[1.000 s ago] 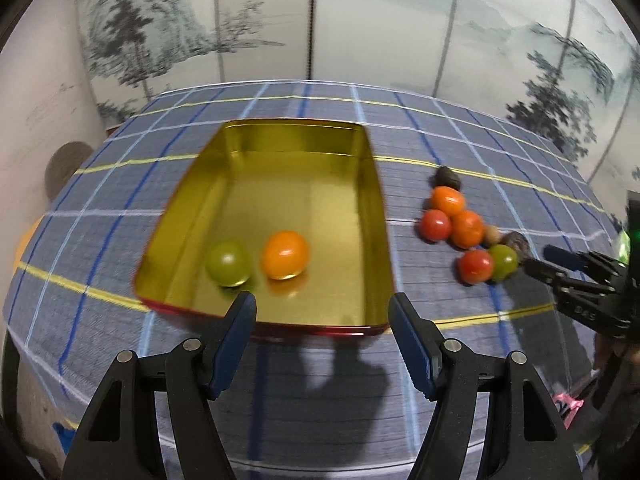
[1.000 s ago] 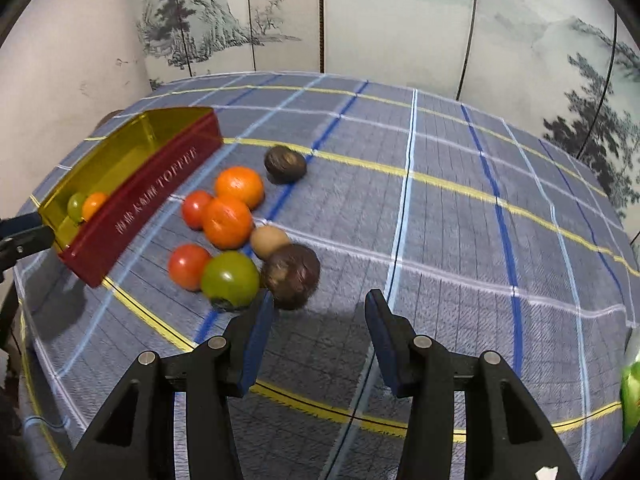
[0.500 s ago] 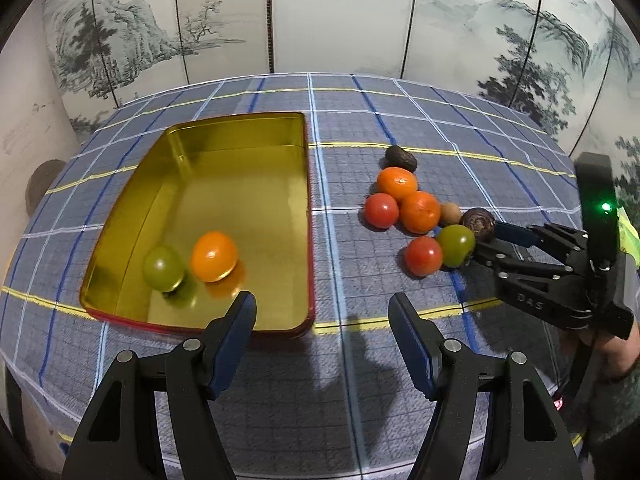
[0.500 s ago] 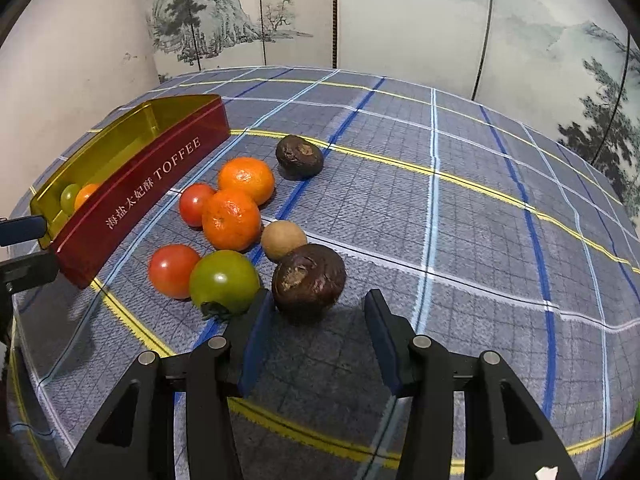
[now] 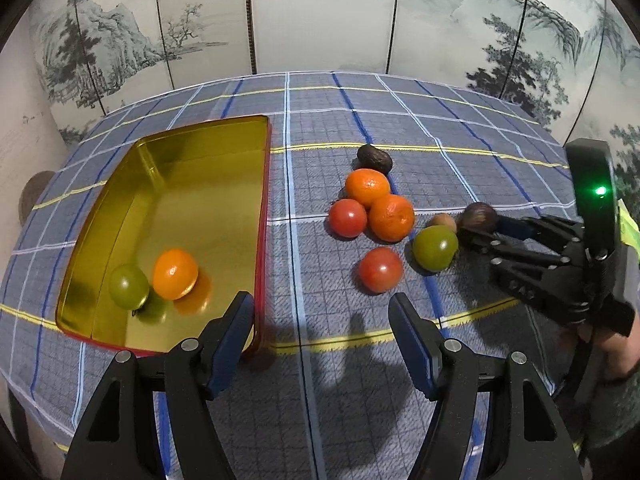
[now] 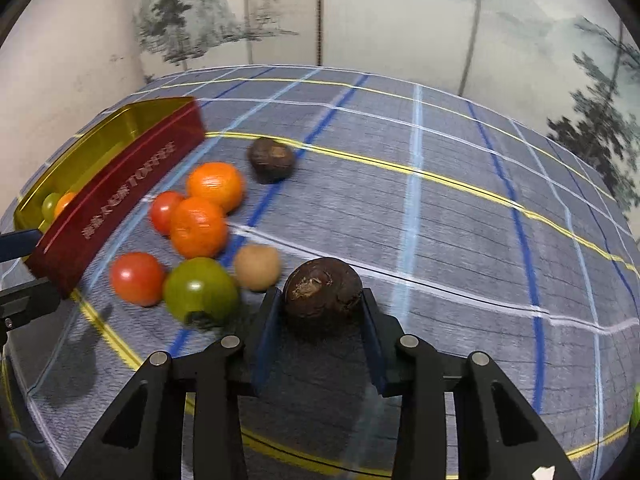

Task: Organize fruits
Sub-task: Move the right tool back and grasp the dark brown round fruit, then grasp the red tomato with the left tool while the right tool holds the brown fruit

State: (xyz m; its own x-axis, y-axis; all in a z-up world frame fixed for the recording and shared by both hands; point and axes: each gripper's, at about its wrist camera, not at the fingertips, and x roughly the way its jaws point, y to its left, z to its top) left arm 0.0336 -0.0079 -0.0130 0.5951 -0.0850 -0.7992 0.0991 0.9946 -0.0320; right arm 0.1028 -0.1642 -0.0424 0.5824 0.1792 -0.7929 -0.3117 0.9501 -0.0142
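From my left wrist, my left claw (image 5: 320, 340) hangs wide and empty over the surface (image 5: 440, 152), with the gold tin (image 5: 192, 184) just to its left, while the dark brown fruit (image 5: 478, 216) sits far right of the tin at my right claw. From my right wrist, my right claw (image 6: 320, 312) has just been closing and its pads now press that dark brown fruit (image 6: 322, 288) on both sides. The tin (image 6: 120, 184) lies up to the left beyond the heap of fruit, so I judge the carry runs that way.

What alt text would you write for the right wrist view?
The right gripper, jaws just closing, clamps a dark brown round fruit on a checked tablecloth. Left of it lie tomatoes, oranges and a gold tin.
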